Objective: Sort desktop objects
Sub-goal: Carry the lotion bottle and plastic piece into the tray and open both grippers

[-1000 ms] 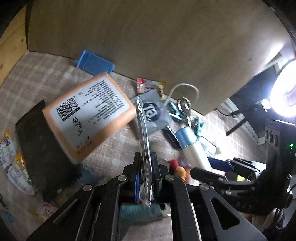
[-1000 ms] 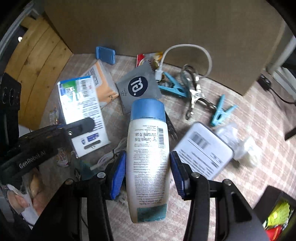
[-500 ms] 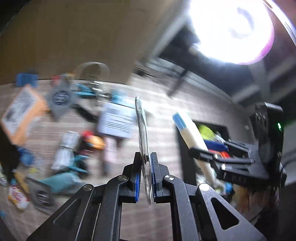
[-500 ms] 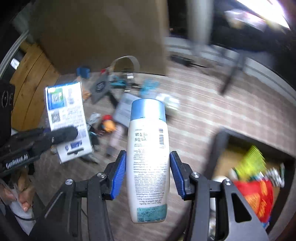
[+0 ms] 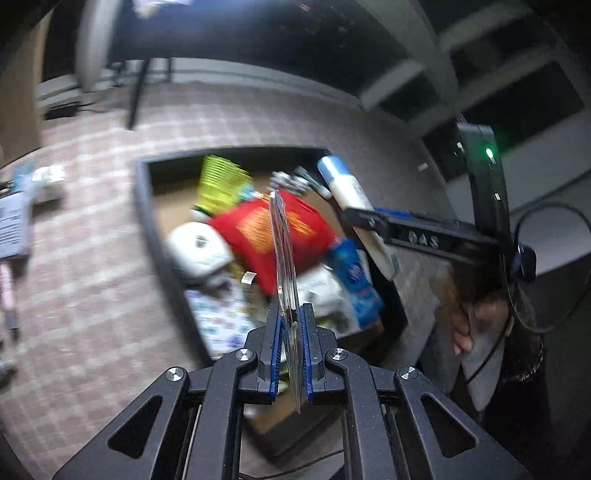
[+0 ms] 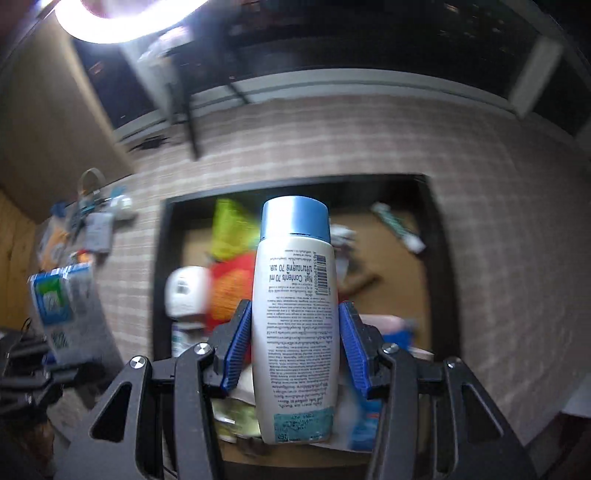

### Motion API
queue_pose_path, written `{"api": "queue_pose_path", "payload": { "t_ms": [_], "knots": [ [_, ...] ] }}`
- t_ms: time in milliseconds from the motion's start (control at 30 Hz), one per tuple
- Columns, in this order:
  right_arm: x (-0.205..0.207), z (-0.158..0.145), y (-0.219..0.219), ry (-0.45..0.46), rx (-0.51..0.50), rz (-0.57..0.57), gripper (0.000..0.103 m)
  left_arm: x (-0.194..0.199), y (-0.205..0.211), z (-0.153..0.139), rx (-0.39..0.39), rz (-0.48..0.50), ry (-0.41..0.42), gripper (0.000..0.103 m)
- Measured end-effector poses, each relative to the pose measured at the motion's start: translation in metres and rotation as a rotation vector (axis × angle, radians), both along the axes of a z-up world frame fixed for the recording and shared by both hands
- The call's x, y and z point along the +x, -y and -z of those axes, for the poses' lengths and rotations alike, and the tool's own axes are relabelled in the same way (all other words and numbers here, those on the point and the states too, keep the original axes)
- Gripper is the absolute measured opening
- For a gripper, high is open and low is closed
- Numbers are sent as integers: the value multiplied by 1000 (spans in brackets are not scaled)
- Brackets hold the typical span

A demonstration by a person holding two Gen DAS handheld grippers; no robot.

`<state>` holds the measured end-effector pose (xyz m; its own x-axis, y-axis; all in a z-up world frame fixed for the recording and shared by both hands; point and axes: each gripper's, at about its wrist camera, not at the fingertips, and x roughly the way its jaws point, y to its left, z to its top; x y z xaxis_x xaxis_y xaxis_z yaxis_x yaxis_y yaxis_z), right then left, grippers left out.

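My left gripper (image 5: 290, 317) is shut on a thin clear flat pack (image 5: 282, 236), seen edge-on in the left wrist view. In the right wrist view the same pack (image 6: 62, 310) shows its blue-green printed face at the left. My right gripper (image 6: 295, 314) is shut on a white bottle (image 6: 293, 258) with a blue cap, its blue pads pressing both sides. The bottle (image 5: 347, 188) also shows at the right of the left wrist view. Both grippers hang over a black-rimmed box (image 5: 147, 206), whose rim (image 6: 164, 258) frames a red bag (image 5: 258, 229), a yellow-green packet (image 6: 229, 229) and several other items.
The box rests on a checked cloth (image 5: 92, 295). Loose clutter (image 6: 92, 229) lies to the left by a brown board (image 6: 44, 147). A bright lamp (image 6: 122, 14) glares above. A person's hand (image 5: 465, 325) grips the right tool. The far table edge runs behind the box.
Both grippers have swung away from the clutter pile to above the box and lifted a little, each rolling as it went. The flat pack and the bottle stay gripped as before.
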<state>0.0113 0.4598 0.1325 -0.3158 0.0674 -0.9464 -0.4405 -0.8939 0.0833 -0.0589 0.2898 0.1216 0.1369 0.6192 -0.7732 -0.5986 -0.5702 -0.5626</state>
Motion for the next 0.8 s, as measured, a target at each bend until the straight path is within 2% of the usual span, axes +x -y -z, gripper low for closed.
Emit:
{"api": "queue_pose_path", "payload": {
  "t_ms": [133, 200, 233, 267, 367, 433, 667, 800],
  "knots": [
    [21, 3, -22, 12, 6, 51, 46, 23, -26, -3, -8, 61, -9, 9],
    [29, 4, -29, 18, 16, 61, 46, 30, -36, -1, -35, 86, -28, 28],
    [31, 4, -30, 18, 23, 56, 47, 31, -40, 2, -52, 90, -29, 52],
    [30, 5, -30, 21, 28, 55, 49, 32, -39, 2, -51, 86, -36, 54],
    [32, 2, -30, 10, 26, 67, 50, 32, -34, 1, -79, 70, -84, 54],
    [29, -1, -26, -2, 29, 59, 50, 27, -27, 1, -78, 51, -80, 54],
    [8, -4, 0, -7, 16, -12, 50, 5, 2, 0, -101, -15, -109, 54],
    [-6, -6, 22, -7, 23, -50, 50, -3, 23, 0, -142, -63, -167, 53]
  ]
}}
